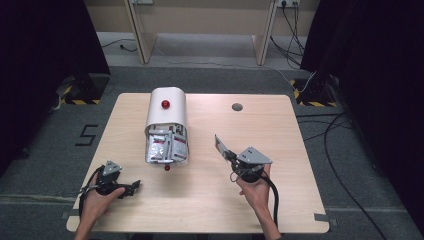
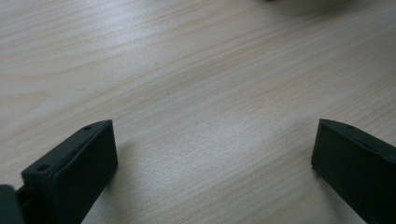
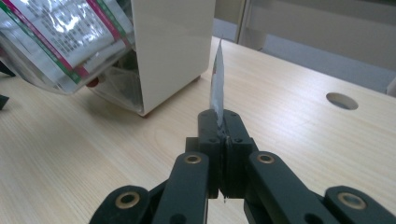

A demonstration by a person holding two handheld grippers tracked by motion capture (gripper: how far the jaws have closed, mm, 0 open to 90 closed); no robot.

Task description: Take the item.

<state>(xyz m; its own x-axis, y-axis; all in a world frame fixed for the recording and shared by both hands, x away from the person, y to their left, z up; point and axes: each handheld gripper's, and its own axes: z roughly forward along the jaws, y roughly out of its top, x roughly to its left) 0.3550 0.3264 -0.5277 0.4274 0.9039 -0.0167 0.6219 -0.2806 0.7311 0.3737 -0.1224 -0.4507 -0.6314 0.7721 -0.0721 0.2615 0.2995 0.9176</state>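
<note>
A white dispenser box [image 1: 166,116] lies on the wooden table [image 1: 210,200], its clear front [image 1: 166,145] full of silver sachets; a red knob [image 1: 165,104] sits on top. In the high view my right gripper [image 1: 227,154] is right of the box, shut on a thin silver sachet [image 1: 220,144]. The right gripper view has that sachet [image 3: 218,79] edge-on, standing up from the pinched jaws, with the box [image 3: 168,46] and its sachets [image 3: 60,32] at upper left. My left gripper [image 1: 134,186] rests low at the table's front left, open, with bare wood [image 2: 210,140] between its fingers [image 2: 79,168].
A round cable hole [image 1: 237,106] is in the table's far right part. A small red foot [image 1: 167,168] shows below the box's front. Cables run over the grey floor to the right of the table.
</note>
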